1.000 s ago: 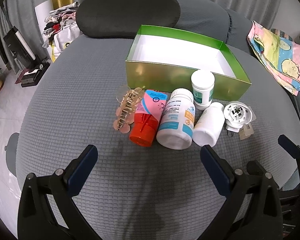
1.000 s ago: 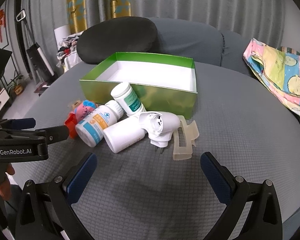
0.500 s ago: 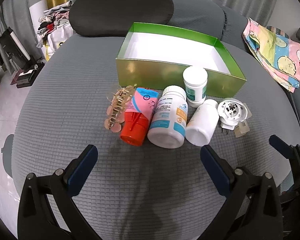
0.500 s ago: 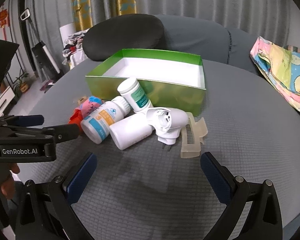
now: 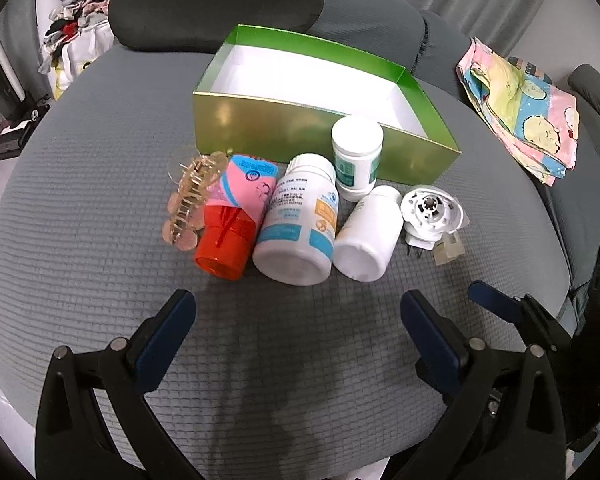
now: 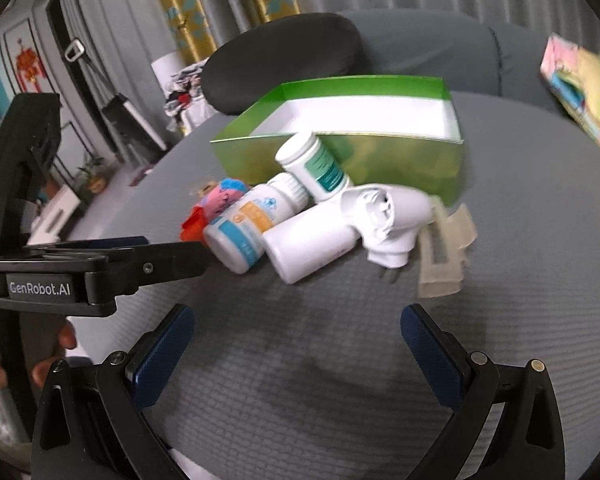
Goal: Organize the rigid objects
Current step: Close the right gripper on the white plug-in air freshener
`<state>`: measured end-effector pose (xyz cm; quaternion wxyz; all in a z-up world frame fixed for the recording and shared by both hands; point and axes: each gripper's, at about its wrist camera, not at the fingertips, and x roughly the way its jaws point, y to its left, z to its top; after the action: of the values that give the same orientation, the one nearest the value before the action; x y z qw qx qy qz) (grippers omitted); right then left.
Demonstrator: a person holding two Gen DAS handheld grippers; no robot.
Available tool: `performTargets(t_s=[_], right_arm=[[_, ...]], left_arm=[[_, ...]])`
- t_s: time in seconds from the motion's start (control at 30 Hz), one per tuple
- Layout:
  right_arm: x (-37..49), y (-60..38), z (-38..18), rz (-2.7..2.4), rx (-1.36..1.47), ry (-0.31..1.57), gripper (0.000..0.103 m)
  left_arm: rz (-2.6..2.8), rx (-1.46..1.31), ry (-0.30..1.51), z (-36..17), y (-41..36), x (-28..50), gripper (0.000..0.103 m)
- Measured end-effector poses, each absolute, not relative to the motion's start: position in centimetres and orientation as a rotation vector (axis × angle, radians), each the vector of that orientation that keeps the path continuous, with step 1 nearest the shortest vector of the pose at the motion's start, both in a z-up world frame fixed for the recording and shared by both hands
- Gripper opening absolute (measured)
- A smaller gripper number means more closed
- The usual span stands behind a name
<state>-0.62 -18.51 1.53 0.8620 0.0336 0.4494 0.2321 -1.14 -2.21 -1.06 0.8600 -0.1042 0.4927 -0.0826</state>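
Observation:
An open green box with a white inside sits on a grey cushion. In front of it lie a gold hair clip, a pink tube with a red cap, a labelled white bottle, a plain white bottle, a white plug-in device and an upright green-labelled bottle. My left gripper is open and empty, just short of the bottles. My right gripper is open and empty, near the plain bottle, the plug device and a clear hair clip.
A dark cushion lies behind the box. A patterned cloth lies at the right. The left gripper's body shows at the left of the right wrist view. Clutter stands on the floor at the far left.
Both grippers have moved closer to the row of objects, which now look larger. The right wrist view has swung rightward and is blurred. Nothing was picked up.

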Motion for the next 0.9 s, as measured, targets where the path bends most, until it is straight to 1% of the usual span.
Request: performTargets(t_s=[0.37, 0.8, 0.83, 0.9], right_arm=[[-0.9, -18.0, 1.3, 0.572, 0.084, 0.927, 0.103], [0.6, -23.0, 1.6, 0.478, 0.128, 0.883, 0.103], [0.8, -23.2, 1.6, 0.475, 0.128, 0.879, 0.102], [1.0, -23.5, 1.4, 0.477, 0.132, 0.876, 0.101]], left_arm=[[-0.214, -0.244, 1.047, -1.6, -2.2, -1.1, 0.102], [-0.366, -0.156, 0.991, -0.5, -8.2, 1.8, 0.101], [-0.371, -0.145, 0.982, -0.4, -8.7, 2.1, 0.1], [-0.384, -0.125, 0.966, -0.3, -9.5, 2.7, 0.096]])
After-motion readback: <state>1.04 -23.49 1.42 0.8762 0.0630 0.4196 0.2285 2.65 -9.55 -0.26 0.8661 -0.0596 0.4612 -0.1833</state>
